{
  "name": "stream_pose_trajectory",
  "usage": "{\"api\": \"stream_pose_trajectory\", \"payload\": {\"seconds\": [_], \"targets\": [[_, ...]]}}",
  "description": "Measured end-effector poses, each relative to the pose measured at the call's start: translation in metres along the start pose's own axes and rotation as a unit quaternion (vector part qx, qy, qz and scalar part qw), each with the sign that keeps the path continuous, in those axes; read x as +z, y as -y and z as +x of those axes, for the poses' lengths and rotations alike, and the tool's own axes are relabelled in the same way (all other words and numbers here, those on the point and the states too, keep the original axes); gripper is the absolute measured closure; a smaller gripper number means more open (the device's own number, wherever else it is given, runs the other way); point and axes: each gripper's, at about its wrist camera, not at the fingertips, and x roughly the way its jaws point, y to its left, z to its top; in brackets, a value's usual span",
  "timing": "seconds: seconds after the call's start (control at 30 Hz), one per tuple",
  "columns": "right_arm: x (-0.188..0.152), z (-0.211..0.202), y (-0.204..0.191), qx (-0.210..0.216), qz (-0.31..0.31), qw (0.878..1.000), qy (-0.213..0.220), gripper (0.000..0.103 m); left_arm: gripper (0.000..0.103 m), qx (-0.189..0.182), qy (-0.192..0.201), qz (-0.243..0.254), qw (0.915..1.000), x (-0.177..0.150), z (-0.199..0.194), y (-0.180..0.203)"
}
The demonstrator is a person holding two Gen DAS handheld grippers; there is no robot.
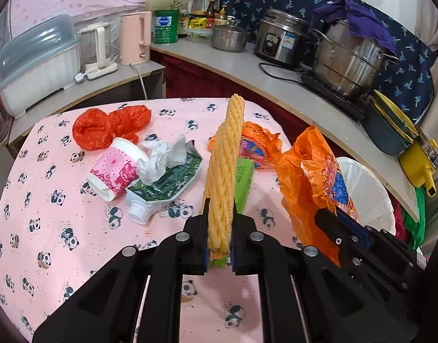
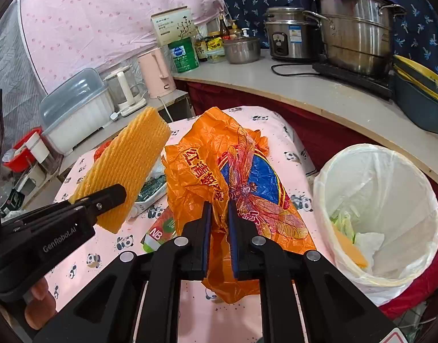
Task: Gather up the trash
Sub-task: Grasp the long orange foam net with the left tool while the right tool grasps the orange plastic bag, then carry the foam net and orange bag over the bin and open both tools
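**Both grips loaded, bin off to the right**

The left hand-held gripper (image 1: 220, 228) was clenched on a yellow foam net sleeve (image 1: 224, 171), whose long axis ran straight out from the fingers and stood clear above the desk (image 1: 47, 228). The right hand-held gripper (image 2: 219, 228) was clenched on a crumpled orange plastic bag (image 2: 233, 171), which hung bunched between and below its fingers.

The white-lined trash bin (image 2: 376, 171) stood just beside the desk's right edge, with scraps already inside. It lay to the right of both grippers, and the right one was nearer, so the bag looked likely to go in first, with the sleeve having to cross over behind it.

A red bag (image 1: 110, 125), a pink paper cup (image 1: 116, 168), a wad of tissue (image 1: 161, 157) and a flattened green carton (image 1: 167, 183) lay on the desk uncollected.
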Motion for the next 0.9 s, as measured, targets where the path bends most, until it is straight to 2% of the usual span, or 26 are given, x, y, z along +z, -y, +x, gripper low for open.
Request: {"api": "stream_pose_trajectory", "payload": {"seconds": [0.37, 0.9], "targets": [[0.001, -0.044, 0.044, -0.02, 0.041, 0.998, 0.035, 0.092, 0.094, -0.02, 0.006, 0.046, 0.9987, -0.007, -0.015, 0.058], [-0.017, -0.088, 0.16, -0.086, 0.133, 0.985, 0.066, 0.092, 0.094, -0.079, -0.028, 0.125, 0.9886, -0.024, 0.008, 0.165]]}}
